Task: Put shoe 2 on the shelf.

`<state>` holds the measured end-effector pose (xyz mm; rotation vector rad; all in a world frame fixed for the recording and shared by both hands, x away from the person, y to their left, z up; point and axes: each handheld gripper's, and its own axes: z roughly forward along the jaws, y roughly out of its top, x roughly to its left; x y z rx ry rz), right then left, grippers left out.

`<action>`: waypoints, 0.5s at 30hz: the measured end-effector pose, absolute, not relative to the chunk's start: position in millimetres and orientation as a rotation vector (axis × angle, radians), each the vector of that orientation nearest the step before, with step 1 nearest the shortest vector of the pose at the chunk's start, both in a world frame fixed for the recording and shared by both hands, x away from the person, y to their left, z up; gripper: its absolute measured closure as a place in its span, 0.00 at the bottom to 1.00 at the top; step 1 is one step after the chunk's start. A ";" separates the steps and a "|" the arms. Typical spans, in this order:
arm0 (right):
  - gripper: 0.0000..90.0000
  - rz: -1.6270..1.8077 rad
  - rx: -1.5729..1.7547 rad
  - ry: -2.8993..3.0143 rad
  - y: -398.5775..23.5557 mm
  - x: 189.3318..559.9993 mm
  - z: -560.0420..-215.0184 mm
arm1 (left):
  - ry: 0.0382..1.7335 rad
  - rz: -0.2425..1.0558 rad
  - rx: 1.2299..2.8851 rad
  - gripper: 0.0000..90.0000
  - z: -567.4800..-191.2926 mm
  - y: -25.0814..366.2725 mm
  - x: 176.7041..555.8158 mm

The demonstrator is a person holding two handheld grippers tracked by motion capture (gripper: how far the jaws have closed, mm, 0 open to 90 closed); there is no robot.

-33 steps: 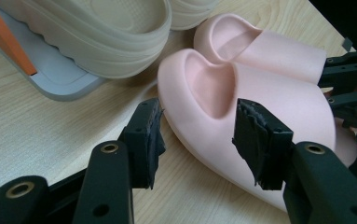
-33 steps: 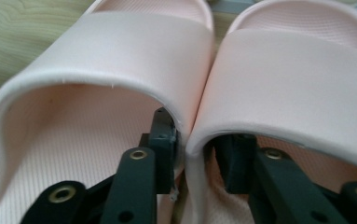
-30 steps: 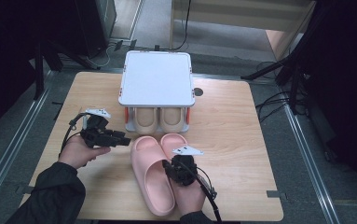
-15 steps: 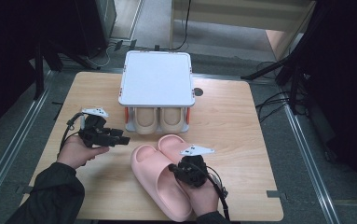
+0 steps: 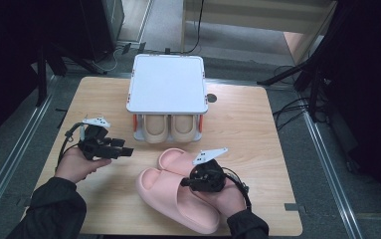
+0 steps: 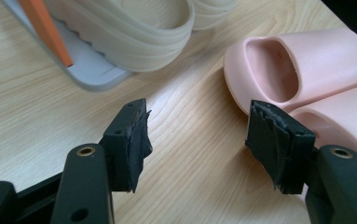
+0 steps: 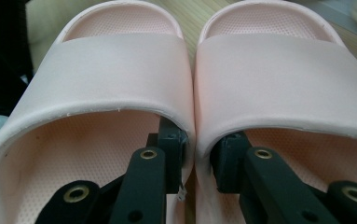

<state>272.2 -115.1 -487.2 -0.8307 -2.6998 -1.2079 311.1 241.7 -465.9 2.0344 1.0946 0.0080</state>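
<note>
Pale wood table [image 5: 238,119] amid dark surroundings; left tongs [image 5: 126,151] agape, right tongs [image 5: 185,182] pinching pink slippers [image 5: 178,196].

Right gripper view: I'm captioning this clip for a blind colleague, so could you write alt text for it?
The right gripper pinches the inner side walls of two pink slippers together, one black jaw inside each shoe, just under the straps. The slippers lie side by side, pointing away from the camera, with a strip of wooden table between their toes.
</note>
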 end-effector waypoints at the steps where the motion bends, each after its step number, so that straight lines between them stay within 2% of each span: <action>1: 0.86 -1.208 -0.831 -2.700 -115.1 272.2 -487.2 | 1.095 0.008 2.034 0.43 -465.9 241.7 311.1; 15: 0.85 -1.206 -0.574 -2.663 -79.4 293.1 -479.4 | 1.199 0.042 2.012 0.42 -471.2 269.2 274.3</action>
